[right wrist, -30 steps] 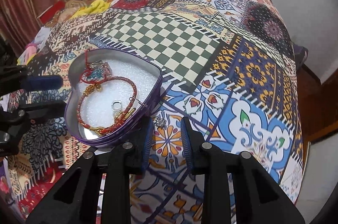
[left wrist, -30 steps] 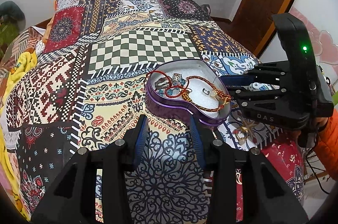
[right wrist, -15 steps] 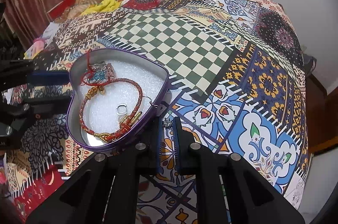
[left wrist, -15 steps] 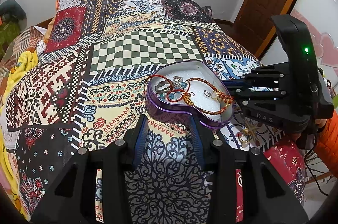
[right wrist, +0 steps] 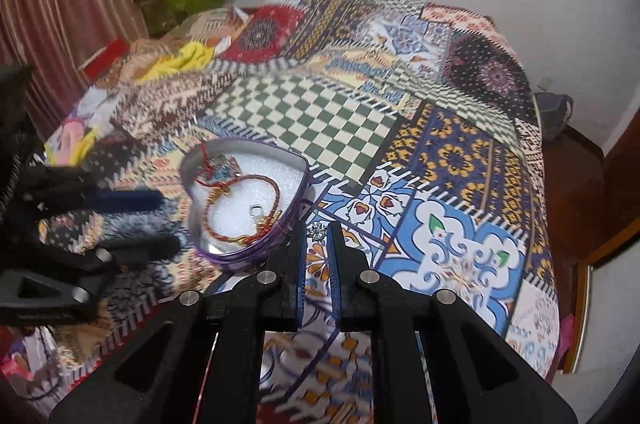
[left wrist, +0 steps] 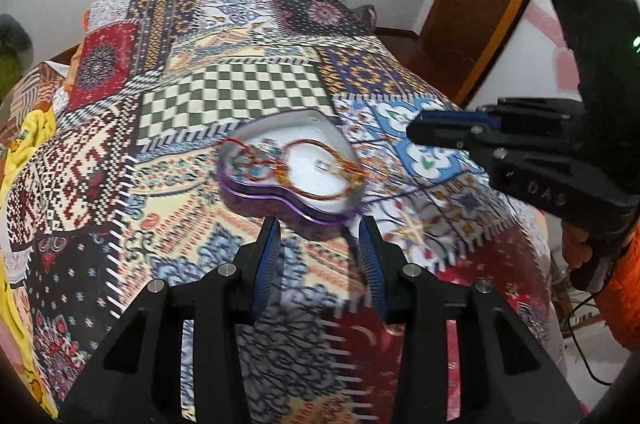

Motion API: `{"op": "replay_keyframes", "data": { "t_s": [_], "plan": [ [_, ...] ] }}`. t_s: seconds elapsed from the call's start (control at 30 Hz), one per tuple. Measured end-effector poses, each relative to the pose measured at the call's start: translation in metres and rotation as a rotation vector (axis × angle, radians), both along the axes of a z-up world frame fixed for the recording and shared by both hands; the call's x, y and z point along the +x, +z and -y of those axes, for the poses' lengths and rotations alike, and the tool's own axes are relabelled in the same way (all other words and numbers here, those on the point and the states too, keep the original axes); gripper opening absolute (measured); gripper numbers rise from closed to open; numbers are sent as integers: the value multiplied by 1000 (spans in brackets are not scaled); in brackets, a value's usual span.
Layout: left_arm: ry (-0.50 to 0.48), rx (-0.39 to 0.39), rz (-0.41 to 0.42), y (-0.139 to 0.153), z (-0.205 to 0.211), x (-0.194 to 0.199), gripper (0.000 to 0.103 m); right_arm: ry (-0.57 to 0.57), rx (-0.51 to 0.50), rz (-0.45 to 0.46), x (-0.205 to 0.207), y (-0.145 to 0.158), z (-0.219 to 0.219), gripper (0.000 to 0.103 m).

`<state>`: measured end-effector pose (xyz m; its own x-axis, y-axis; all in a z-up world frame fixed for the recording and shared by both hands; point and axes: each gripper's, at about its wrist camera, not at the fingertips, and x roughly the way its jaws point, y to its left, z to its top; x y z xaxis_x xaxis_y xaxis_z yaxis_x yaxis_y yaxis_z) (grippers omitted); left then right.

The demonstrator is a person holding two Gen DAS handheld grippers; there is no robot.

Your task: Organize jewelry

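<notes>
Snowflake pendant (right wrist: 317, 231) in pinched claw tips beside heart tin (right wrist: 298, 159).

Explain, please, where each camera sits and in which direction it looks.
Left wrist: on the left gripper, aimed down at the heart-shaped tin on the bed; the right gripper and a hand show at right.
Right wrist: on the right gripper, aimed down beside the tin; the left gripper shows at left.
Shared: tin, patchwork bedspread.

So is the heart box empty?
No, the heart-shaped tin holds a red and gold braided bracelet and other small jewelry.
</notes>
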<state>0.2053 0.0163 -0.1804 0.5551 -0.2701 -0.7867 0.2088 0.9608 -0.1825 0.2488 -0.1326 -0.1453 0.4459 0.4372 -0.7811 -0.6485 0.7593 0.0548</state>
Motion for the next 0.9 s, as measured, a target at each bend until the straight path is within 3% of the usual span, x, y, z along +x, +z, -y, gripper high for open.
{"op": "replay_keyframes", "data": {
  "t_s": [0.3, 0.43, 0.47, 0.53, 0.6, 0.77, 0.9],
  "plan": [
    [-94, 2, -29, -8, 38, -10, 40, -57, 47, 14, -21, 12, 18, 9],
    [-90, 14, -44, -15, 45, -7, 39, -79, 56, 6, -25, 10, 24, 9],
    [-85, 7, -50, -18, 45, -5, 38, -81, 57, 5, -27, 10, 25, 9],
    [-84, 6, -62, -22, 45, -4, 22, -87, 61, 0, -28, 9, 27, 9],
    [-79, 7, -71, -27, 46, -1, 15, -91, 67, -5, -29, 8, 28, 9],
    [-78, -9, -56, -28, 47, -1, 6, -96, 76, -12, -33, 7, 29, 9],
    [-67, -8, -33, -23, 44, -3, 5, -94, 74, -13, -34, 6, 28, 9]
  ]
}}
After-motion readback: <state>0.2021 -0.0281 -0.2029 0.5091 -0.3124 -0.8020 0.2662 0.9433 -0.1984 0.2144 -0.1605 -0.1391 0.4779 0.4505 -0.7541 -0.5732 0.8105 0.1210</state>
